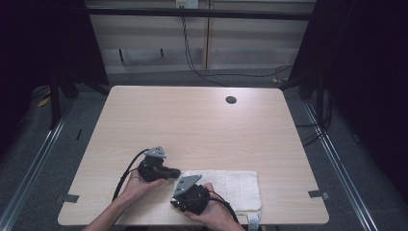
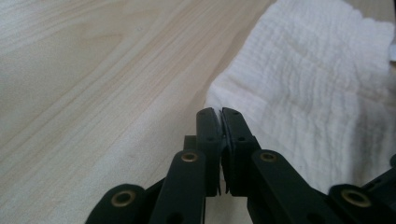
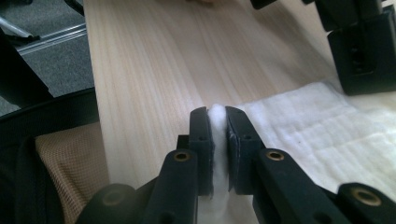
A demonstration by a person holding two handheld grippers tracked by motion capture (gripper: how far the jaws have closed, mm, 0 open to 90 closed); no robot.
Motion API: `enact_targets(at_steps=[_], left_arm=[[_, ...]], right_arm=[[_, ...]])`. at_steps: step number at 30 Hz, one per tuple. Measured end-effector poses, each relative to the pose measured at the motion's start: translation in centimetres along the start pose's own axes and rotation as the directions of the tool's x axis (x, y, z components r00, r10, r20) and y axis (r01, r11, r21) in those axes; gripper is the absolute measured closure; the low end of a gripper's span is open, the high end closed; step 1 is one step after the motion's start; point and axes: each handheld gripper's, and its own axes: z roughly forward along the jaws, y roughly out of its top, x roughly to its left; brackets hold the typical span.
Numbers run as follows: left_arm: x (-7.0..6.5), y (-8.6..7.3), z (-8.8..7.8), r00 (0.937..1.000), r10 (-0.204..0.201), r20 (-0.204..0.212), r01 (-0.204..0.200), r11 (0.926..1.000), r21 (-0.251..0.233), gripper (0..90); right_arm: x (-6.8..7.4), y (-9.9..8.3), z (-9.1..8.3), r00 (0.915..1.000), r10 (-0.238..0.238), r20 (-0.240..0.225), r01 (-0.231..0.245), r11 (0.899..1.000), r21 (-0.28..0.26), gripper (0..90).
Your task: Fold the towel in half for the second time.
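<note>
A white folded towel (image 1: 231,188) lies flat at the near edge of the wooden table (image 1: 192,120). My left gripper (image 1: 177,172) reaches in from the left to the towel's far left corner. In the left gripper view the towel (image 2: 317,79) has this corner pinched between the gripper's (image 2: 220,112) closed jaws. My right gripper (image 1: 175,202) is at the towel's near left corner. The right gripper view has a tuft of the towel (image 3: 317,130) squeezed between its (image 3: 217,111) jaws, with the left gripper (image 3: 362,51) beyond.
A round cable hole (image 1: 231,99) sits at the table's far side. A small tag (image 1: 253,220) hangs off the towel at the near edge. A tan mesh chair seat (image 3: 65,158) lies just below the table's near edge.
</note>
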Motion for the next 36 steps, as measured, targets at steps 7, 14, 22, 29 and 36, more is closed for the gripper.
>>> enact_targets(at_steps=[7, 14, 22, 29, 36], left_arm=[[-0.5, 0.8, -1.6, 0.9999, -0.013, 0.008, 0.013, 0.9982, -0.059, 87.1], [-0.1, 1.2, -3.3, 0.9994, -0.035, 0.003, 0.035, 0.9950, -0.094, 87.1], [0.6, 1.2, -4.7, 0.9976, -0.068, -0.013, 0.066, 0.9915, -0.112, 87.1], [1.1, 0.8, -6.4, 0.9957, -0.088, -0.028, 0.084, 0.9887, -0.124, 87.1], [0.8, 1.8, -8.7, 0.9960, -0.076, -0.047, 0.067, 0.9827, -0.173, 87.1]], right_arm=[[-0.2, 0.6, -1.4, 0.9986, 0.046, -0.027, -0.048, 0.996, -0.069, 82.4], [0.2, 1.4, -2.0, 0.9983, 0.051, -0.030, -0.054, 0.992, -0.110, 82.5], [0.2, 3.3, -2.2, 0.9985, 0.044, -0.034, -0.048, 0.987, -0.155, 82.6], [0.5, 4.9, -1.2, 0.9976, 0.035, -0.060, -0.045, 0.984, -0.175, 82.9], [0.8, 6.7, -1.4, 0.9980, 0.016, -0.061, -0.029, 0.975, -0.222, 83.3]])
